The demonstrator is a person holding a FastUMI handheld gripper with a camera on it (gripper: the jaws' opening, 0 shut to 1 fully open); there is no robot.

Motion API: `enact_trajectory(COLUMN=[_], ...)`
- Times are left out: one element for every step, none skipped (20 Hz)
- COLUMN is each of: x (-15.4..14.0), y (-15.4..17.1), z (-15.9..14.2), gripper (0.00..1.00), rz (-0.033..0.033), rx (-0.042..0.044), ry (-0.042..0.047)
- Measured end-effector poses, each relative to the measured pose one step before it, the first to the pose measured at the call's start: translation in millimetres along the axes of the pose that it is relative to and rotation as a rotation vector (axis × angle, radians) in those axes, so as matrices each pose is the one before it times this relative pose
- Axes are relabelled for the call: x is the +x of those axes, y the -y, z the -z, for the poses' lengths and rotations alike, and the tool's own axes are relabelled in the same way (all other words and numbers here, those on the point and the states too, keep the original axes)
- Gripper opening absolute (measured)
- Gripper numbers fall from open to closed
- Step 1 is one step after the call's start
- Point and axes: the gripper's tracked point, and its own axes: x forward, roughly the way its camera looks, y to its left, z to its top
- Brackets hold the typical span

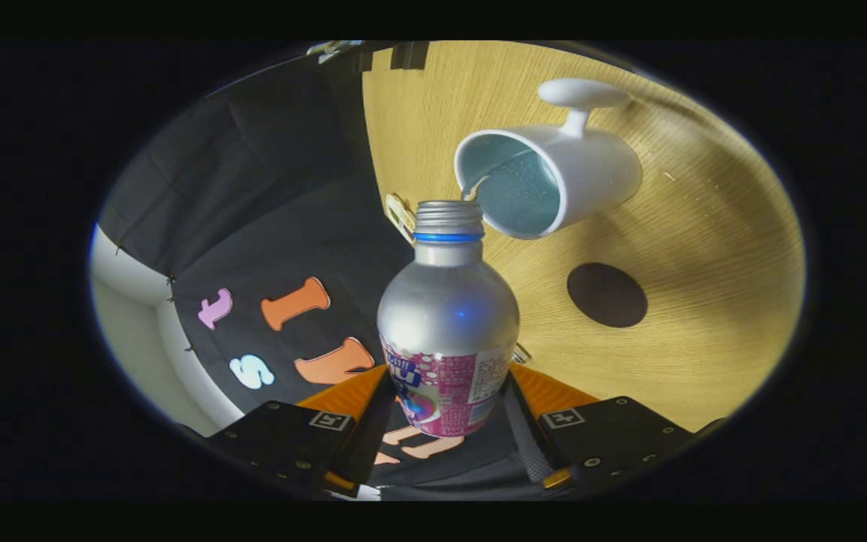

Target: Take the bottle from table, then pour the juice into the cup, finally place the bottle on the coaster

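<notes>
A silver bottle (447, 316) with a pink label and an uncapped threaded neck is held between my fingers, and my gripper (448, 410) is shut on its labelled lower body. The whole view is rolled, so the bottle is tipped over relative to the wooden table (704, 248). Its mouth points at the rim of a white mug (554, 177) with a pale blue inside, just beyond the neck. A thin pale stream (475, 188) runs from the bottle's mouth into the mug. A round dark coaster (606, 294) lies on the table beside the mug.
The booth's black cloth wall (268, 203) stands along the table's edge behind the bottle. A small pale clip-like item (400, 215) sits at that edge near the bottle's neck. Bare wood stretches past the coaster.
</notes>
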Motion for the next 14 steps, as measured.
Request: enact_trajectory(x=[0.75,-0.53,0.35,0.94,1.16,-0.52,0.72,-0.54,0.09,-0.82,1.22,1.03,0.85,-0.66], y=[0.81,-1.01,-2.13,-2.11,-0.41,-0.07,0.64,-0.78,0.32,0.63,1.78,0.43,-2.04,-2.93], z=[-1.81,-1.04,-0.78,0.42,-0.6,0.25,-0.4,0.37,-0.99,-0.78,0.65,1.28,1.34,2.59], gripper=[0.76,0.76,0.77,0.76,0.76,0.76,0.76,0.76,0.76,0.76,0.76,0.77,0.76,0.77], rz=[0.00281,0.00154,-0.00262,-0.00509,-0.00295,-0.00052,-0.00011,-0.00154,0.00075,0.00174,0.00374,-0.00078,-0.00913,-0.00649], rx=[0.00049,0.00031,0.00351,0.00491,0.00473,0.00437,0.00604,0.00956,0.01058,0.00812,0.00562,0.00769,0.01749,0.0158], ry=[0.00514,0.00204,0.00115,-0.00009,-0.00012,-0.0003,-0.00176,-0.00199,-0.00094,-0.00047,-0.00056,-0.00136,-0.00874,-0.00513])
